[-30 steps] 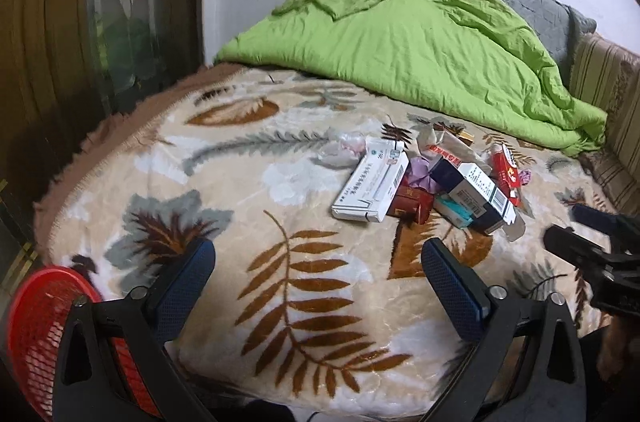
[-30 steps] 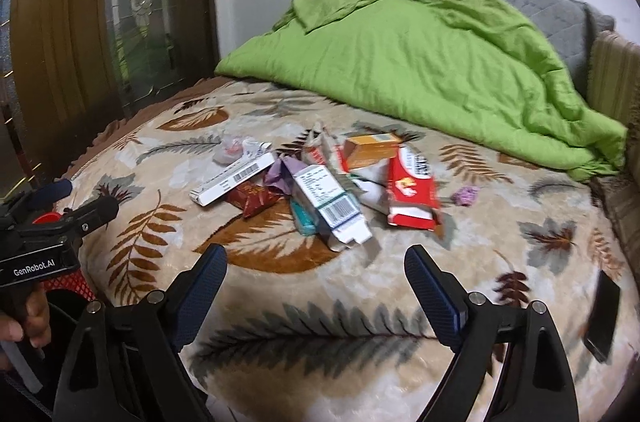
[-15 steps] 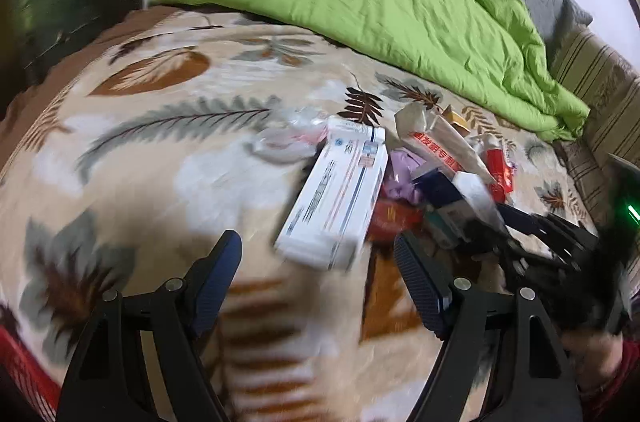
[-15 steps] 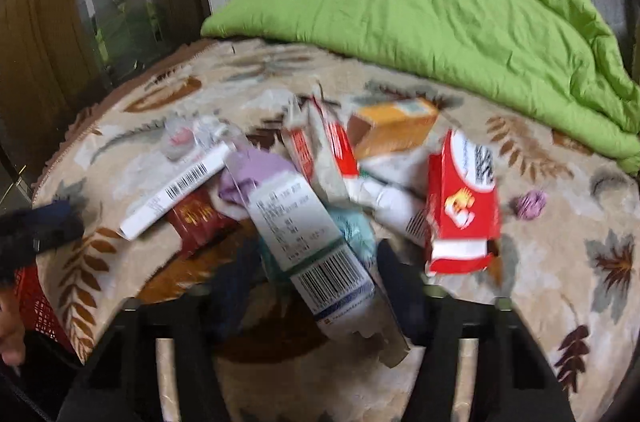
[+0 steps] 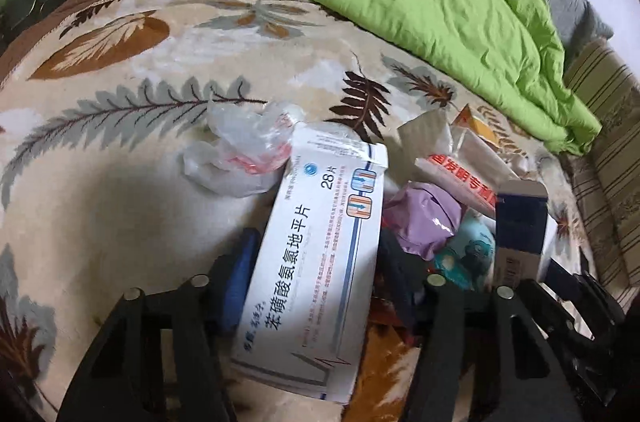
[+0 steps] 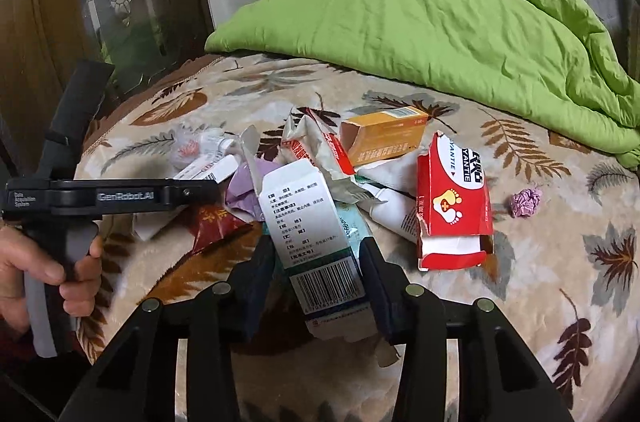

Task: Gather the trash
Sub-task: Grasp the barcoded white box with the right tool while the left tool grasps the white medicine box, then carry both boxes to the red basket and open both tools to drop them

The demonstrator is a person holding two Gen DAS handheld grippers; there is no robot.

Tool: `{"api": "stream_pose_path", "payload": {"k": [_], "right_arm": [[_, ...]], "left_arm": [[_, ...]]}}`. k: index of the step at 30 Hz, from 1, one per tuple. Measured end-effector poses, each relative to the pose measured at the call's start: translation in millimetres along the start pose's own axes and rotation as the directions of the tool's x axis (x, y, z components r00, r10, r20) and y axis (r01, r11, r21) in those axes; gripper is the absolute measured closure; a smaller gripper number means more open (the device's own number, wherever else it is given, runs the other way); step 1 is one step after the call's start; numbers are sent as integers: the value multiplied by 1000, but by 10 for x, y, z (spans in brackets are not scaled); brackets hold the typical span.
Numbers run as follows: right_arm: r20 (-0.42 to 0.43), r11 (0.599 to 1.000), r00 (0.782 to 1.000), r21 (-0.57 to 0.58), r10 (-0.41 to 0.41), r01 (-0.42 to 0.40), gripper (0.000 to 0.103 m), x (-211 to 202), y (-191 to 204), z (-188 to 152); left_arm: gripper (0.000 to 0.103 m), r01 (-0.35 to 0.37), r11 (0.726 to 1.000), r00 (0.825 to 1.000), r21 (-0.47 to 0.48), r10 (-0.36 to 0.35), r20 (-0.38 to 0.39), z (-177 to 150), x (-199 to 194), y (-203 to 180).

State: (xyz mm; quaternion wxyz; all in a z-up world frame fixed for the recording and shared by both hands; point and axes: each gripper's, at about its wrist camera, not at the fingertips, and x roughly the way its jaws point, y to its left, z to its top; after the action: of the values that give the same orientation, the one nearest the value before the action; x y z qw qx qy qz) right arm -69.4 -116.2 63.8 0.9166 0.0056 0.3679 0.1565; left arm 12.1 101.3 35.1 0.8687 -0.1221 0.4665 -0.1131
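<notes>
Both tongs have dropped down to the trash pile and their jaws have just been closing. Left gripper (image 5: 316,270) pinches the long white box (image 5: 320,254); right gripper (image 6: 316,282) pinches the white barcode box (image 6: 316,242). Beyond lie an open orange box (image 6: 384,134), a torn red box (image 6: 452,202) and a green quilt (image 6: 432,22), far back on the bed.

Both grippers are black, with angular, cut-out finger arms that carry dark blue pads at their tips and round silver screws along the tops. The left gripper (image 6: 120,198), seen side-on in the right wrist view, bears pale "GenRobot.AI" and "Data Acquisition System" lettering on its flat black body, a grey trigger below it and a dark stub on top. The right gripper (image 6: 316,278) shows the same build.
</notes>
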Motion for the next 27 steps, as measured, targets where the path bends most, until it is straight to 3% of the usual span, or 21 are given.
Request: {"api": "stream_pose_path", "payload": {"k": [6,10,13,19,23,27], "right_arm": [[15,1000,1000,13,3,-3,56,-39,-27,3],[37,1000,999,-5,11,-11,58,-94,44,-14],[60,1000,998,-22,23,-22,61,-145,131,-31],[70,997,996,-45,61,-58,62,-195,260,-64],[88,994,990,-30,107,-105,62,-257,296,-48],[102,986,982,-63,160,-154,62,-318,529,35]], "left_arm": [[48,3,1000,995,-6,-3,97,-316,-384,-24],[48,-49,997,976,57,35,216,-544,-650,-122],[48,-70,994,965,81,47,258,-564,-756,-161],[48,-53,997,960,54,36,279,-568,-998,-172],[48,-50,998,953,31,39,302,-538,-1365,-45],[48,-73,997,932,-36,81,352,-475,-1735,317]]}}
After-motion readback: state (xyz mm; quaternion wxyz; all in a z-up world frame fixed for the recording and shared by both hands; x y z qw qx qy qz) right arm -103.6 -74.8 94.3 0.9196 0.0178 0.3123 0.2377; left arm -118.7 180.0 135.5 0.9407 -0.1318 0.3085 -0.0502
